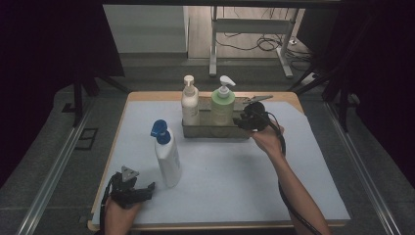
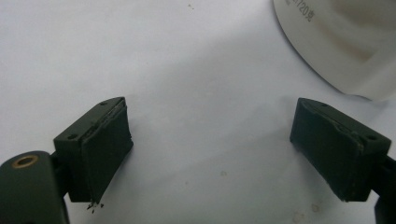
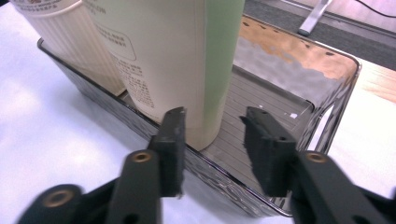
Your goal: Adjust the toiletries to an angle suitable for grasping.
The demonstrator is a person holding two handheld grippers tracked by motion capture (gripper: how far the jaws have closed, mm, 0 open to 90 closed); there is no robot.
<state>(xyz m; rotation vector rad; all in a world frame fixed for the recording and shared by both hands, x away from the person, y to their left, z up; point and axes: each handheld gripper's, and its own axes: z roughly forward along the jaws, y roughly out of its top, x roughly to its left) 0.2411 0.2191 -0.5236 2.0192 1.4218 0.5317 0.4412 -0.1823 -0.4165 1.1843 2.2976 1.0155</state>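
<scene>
Metal tray [image 1: 193,131] at table's far side holds a cream pump bottle [image 1: 190,102] and a green pump bottle [image 1: 222,104], both upright. Your right gripper [image 3: 215,140] hovers at the tray's right end, jaws apart, empty; green bottle just beyond. Blue-capped white bottle [image 1: 166,154] stands upright outside the tray, just beside your left gripper [image 2: 210,144], jaws wide, clamping nothing. Left hand is nearer; the tray's near wall stands between bottle and free slot.

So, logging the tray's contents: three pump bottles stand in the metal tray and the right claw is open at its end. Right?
Not quite: two bottles stand in the metal tray, the white bottle and the green bottle. The blue-capped bottle stands outside on the table, as the high view shows. The right claw is open.
</scene>
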